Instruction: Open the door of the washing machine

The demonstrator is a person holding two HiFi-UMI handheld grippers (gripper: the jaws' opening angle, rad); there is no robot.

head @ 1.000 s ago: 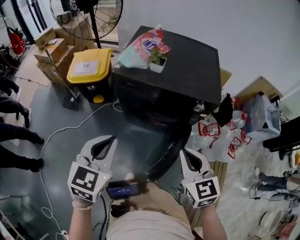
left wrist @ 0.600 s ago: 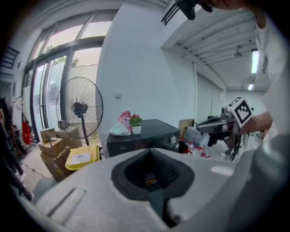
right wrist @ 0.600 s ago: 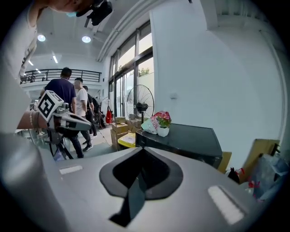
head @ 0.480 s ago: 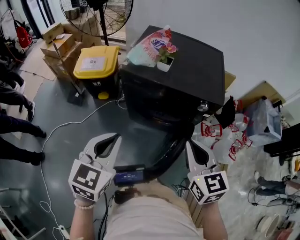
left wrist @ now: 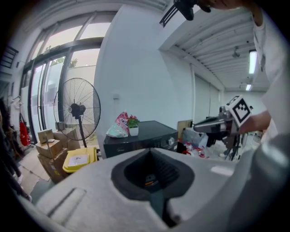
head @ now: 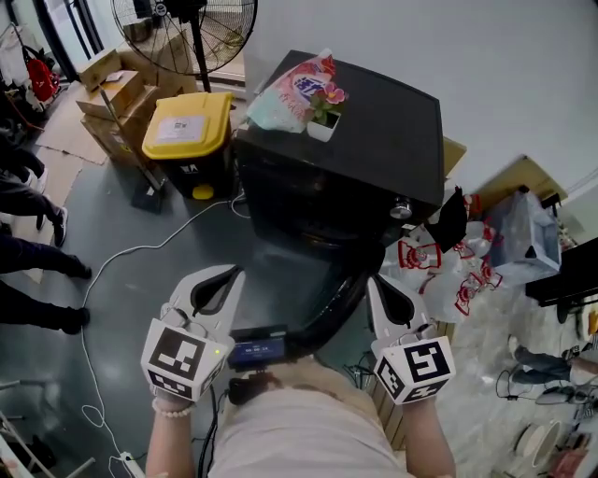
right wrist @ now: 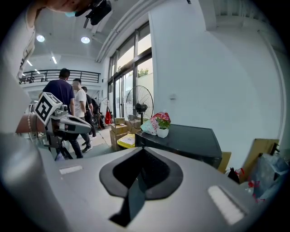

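The black washing machine stands ahead of me, and its round door hangs swung open toward me from the front. My left gripper hovers to the left of the door, shut and holding nothing. Just right of the door's edge is my right gripper, also shut and empty. The left gripper view shows the machine beyond the closed left gripper. In the right gripper view the machine sits past the closed right gripper.
A detergent bag and a small flower pot sit on the machine. A yellow-lidded bin, a fan and cardboard boxes stand to the left. A white cable crosses the floor. Printed plastic bags lie to the right. People's legs are at far left.
My right gripper has lifted slightly beside the door. The left gripper has stayed in place. The door stands open as before.
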